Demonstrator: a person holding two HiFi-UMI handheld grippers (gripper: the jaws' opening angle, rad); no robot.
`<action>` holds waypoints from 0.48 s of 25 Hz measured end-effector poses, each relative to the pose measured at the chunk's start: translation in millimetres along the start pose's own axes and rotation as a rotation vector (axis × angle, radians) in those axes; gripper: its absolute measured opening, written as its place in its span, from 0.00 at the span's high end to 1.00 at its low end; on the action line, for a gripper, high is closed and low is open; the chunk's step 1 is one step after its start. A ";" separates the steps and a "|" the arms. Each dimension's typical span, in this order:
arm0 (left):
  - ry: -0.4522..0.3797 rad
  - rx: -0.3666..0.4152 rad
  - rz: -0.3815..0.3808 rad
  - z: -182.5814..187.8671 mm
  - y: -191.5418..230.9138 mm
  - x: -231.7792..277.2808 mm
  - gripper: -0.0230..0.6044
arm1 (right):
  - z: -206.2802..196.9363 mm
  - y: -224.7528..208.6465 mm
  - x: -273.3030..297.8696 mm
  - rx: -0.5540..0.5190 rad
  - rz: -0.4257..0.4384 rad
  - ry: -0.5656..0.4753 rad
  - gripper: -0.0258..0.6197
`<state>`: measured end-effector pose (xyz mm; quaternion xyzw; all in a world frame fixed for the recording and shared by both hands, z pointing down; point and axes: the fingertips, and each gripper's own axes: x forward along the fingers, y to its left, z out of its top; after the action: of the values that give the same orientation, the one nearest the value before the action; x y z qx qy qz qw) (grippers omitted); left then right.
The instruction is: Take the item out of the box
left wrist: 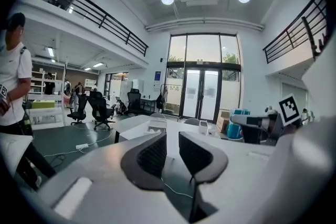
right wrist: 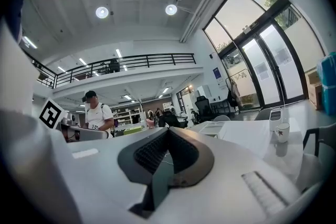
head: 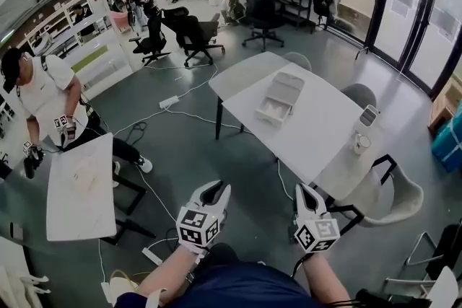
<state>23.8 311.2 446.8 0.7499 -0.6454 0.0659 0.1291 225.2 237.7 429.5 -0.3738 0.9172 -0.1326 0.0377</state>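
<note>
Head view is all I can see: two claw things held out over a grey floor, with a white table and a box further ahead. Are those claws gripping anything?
Observer: The left one isn't. The left gripper view shows the left gripper with its jaws apart and nothing between them.
Visitor: And the other claw?
Observer: In the right gripper view, the right gripper has its jaws closed on each other, with nothing pinched between them.
Visitor: My view only looks down. What's overhead?
Observer: An upper floor. The right gripper view shows a balcony railing of dark bars running across the hall, under a ceiling with round lights.
</note>
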 end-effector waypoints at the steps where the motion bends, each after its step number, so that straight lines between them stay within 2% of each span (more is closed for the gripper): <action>1: 0.008 -0.005 0.006 -4.0 0.6 2.2 0.84 | -2.1 -4.3 1.5 0.006 -0.002 0.005 0.96; 6: 0.032 -0.022 0.014 -8.4 20.2 19.9 0.84 | -14.1 -16.3 23.0 0.021 -0.020 0.041 0.96; 12: 0.036 -0.060 -0.033 -8.4 56.7 65.7 0.84 | -31.6 -24.9 69.3 0.008 -0.069 0.095 0.96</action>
<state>-21.1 243.5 478.5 0.7549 -0.6323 0.0579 0.1642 187.0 179.2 468.7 -0.3984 0.9040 -0.1550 -0.0092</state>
